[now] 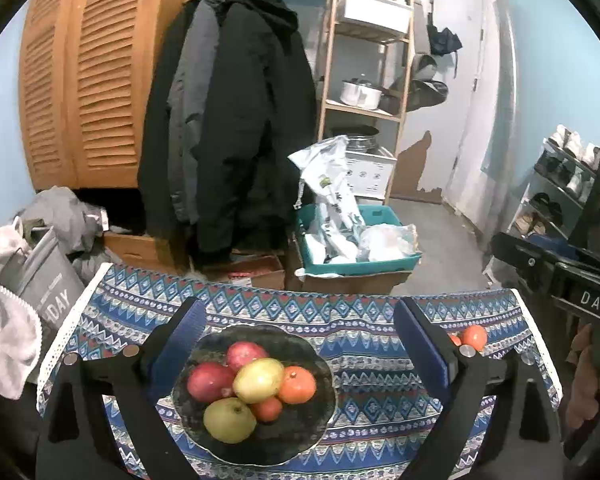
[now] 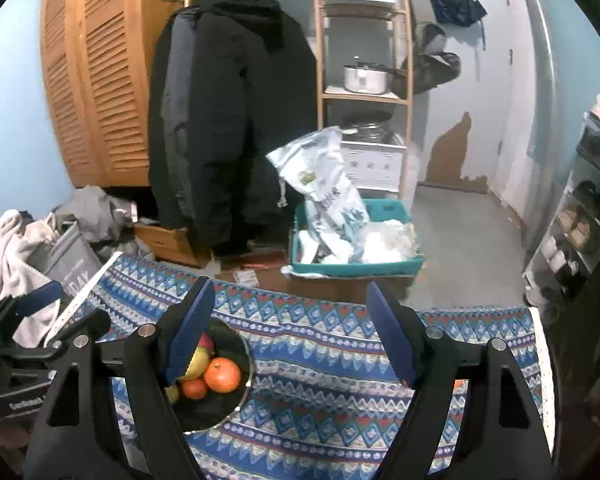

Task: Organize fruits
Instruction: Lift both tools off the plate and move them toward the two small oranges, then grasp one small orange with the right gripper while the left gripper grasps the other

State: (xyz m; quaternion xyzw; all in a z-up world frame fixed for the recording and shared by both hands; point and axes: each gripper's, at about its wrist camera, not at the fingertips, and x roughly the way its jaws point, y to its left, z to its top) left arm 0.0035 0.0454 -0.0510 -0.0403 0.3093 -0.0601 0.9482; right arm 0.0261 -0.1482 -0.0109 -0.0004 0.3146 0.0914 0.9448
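STEP: gathering stray fruit, judged nearly complete | LEFT TOOL: spread apart, empty, above bowl holding six fruits | RIGHT TOOL: spread apart, empty | REMAINING: orange fruit loose on counter, right of bowl | NEXT: likely right tool onto loose fruit, gentle clamp.

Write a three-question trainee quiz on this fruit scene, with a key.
1. True or false: the left gripper is shut on a fruit.
2. How many fruits lie in the dark bowl? A) three B) six C) nine
3. Fill in: one orange fruit still sits on the patterned cloth, outside the bowl on its ____ side.

Key:
1. False; both it and the right gripper are open and empty.
2. B
3. right
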